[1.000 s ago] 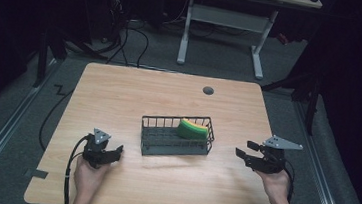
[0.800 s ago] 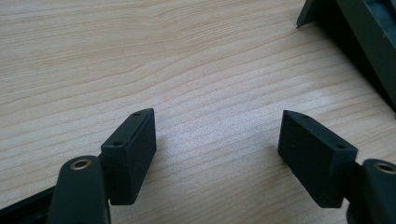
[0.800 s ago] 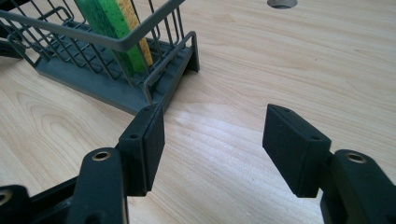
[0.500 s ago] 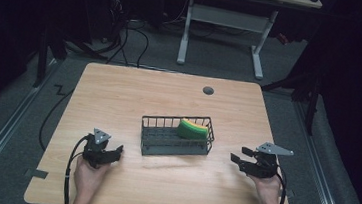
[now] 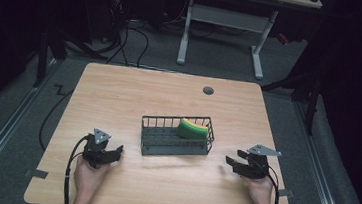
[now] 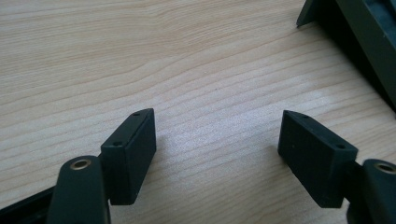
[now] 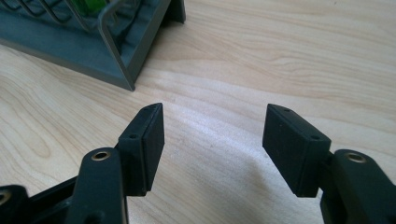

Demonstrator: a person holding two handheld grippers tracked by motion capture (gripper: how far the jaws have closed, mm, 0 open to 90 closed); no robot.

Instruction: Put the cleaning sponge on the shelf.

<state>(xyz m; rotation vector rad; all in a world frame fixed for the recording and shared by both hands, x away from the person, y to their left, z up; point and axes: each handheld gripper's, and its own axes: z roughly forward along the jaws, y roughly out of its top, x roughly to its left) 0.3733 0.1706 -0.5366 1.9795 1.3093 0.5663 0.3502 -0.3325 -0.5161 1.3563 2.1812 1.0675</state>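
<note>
My left tongs rest low on the counter near its front left edge. The jaws stand released, with bare wood grain between them in the left gripper view. Nothing is gripped. My left hand holds the body from behind, and the cable trails off the front edge.

My right tongs sit low over the counter near its front right edge, pointing left toward the basket. The jaws stand released, with bare wood between them in the right gripper view. Nothing is gripped. My right hand holds the body from behind.

The basket is a dark wire rack, placed near the middle of the counter, between the two tongs and slightly farther from me. Both tongs are apart from it. One corner of it shows at the upper left of the right gripper view, and an edge at the upper right of the left gripper view.

A green and yellow sponge lies inside the basket, at its right end.

A round grey grommet sits in the counter toward the far edge.
</note>
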